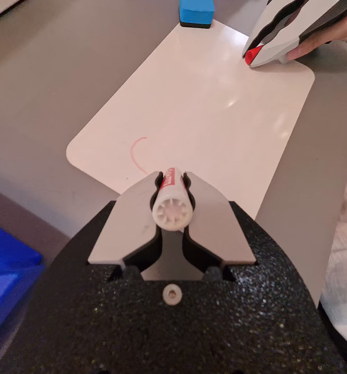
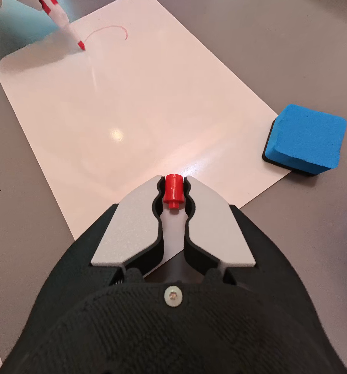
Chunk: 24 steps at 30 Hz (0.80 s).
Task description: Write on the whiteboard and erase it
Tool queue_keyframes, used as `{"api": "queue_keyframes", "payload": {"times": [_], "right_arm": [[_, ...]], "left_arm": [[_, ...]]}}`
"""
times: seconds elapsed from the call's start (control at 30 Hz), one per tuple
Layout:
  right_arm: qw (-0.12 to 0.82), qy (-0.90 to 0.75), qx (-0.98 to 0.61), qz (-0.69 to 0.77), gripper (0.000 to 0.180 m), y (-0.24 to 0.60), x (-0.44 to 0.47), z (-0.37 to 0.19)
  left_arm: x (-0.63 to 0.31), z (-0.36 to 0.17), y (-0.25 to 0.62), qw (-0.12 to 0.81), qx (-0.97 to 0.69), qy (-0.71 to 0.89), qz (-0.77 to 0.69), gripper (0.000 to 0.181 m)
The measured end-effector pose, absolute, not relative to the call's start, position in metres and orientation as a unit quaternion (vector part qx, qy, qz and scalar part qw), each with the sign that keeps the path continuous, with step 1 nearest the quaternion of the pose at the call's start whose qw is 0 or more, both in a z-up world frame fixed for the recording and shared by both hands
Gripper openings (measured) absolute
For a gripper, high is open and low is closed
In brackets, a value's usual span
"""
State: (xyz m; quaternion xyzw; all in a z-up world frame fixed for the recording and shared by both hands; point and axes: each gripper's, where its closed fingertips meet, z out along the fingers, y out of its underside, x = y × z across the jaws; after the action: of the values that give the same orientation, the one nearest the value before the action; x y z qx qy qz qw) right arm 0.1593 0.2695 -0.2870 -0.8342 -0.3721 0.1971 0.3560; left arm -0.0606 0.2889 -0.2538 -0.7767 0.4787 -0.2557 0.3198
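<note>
A white whiteboard [image 1: 199, 113] lies flat on the grey table, and it also shows in the right wrist view [image 2: 128, 105]. My left gripper [image 1: 172, 173] is shut on a white marker [image 1: 171, 200] with a red label, tip down on the board. A curved red line [image 1: 137, 153] runs from the tip; in the right wrist view the marker [image 2: 67, 26] touches the end of that line [image 2: 107, 30]. My right gripper [image 2: 173, 177] is shut on the red marker cap [image 2: 173, 191], low over the board's near edge; it also shows in the left wrist view [image 1: 249, 56].
A blue foam eraser [image 2: 304, 141] with a black base sits at the board's corner, also in the left wrist view [image 1: 197, 13]. A blue bin [image 1: 4, 273] stands at the left. The table edge [image 1: 330, 182] runs along the right.
</note>
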Motion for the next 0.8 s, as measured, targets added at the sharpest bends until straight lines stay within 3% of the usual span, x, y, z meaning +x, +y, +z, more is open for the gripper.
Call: {"api": "queue_keyframes", "payload": {"times": [0.7,0.8], "right_arm": [[0.356,-0.373,-0.834,0.197,0.018,0.269,0.159,-0.287],[0.356,-0.373,-0.834,0.198,0.018,0.269,0.159,-0.287]], "left_arm": [[-0.046,-0.254,0.345,0.355,-0.782,0.45,-0.245,0.019],[-0.034,-0.235,0.337,0.377,-0.763,0.426,-0.306,0.019]]}}
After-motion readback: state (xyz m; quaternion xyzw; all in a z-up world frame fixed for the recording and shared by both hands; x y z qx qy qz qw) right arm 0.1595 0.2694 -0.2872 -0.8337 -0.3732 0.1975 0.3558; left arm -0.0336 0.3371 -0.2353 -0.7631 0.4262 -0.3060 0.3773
